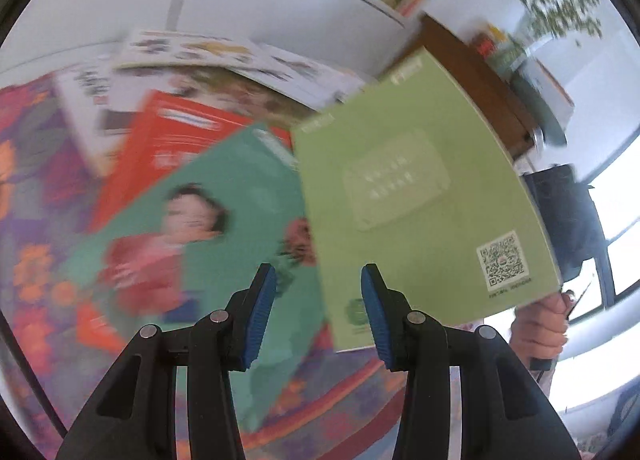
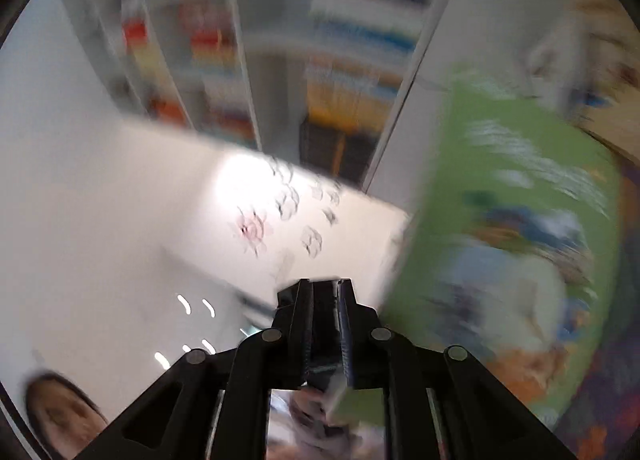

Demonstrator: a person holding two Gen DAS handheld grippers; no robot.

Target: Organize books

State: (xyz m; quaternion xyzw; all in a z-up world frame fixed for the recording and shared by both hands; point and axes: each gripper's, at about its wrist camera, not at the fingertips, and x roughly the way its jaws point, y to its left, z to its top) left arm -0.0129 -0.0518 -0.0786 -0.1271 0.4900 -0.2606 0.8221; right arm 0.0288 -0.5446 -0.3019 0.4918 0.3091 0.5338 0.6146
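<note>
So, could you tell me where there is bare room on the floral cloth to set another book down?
The floral cloth is bare to the left of the red book and teal book, and in a narrow strip under the raised light green book. The middle is crowded: those two books and the white picture books overlap.

A flowered cloth [image 1: 28, 196] in purple and orange covers the surface. A loose heap of books lies on it: a teal book [image 1: 240, 196] on top, overlapping a red book [image 1: 168, 140], with white picture books [image 1: 200, 48] behind them.
</note>
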